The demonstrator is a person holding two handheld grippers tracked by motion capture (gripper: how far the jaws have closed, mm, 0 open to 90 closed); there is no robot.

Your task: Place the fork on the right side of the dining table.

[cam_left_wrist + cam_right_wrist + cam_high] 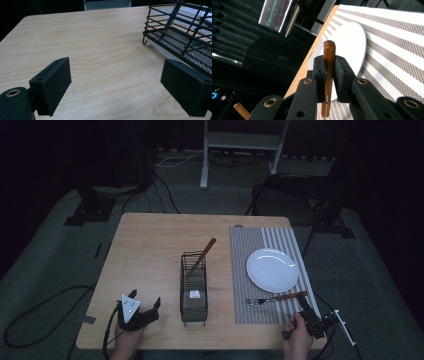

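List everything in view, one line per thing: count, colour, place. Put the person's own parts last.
table: one, light wood, centre of the high view.
placemat: one, grey-and-white striped, right part of the table.
plate: one, white, on the placemat.
fork: one, metal head with brown wooden handle, on the placemat in front of the plate, handle clamped in the right gripper.
wire basket: one, black, mid-table.
utensil: one, brown handle, leaning out of the basket's far end.
left gripper: one, black, jaws open, over the table's near left part.
right gripper: one, black, shut on the fork handle.
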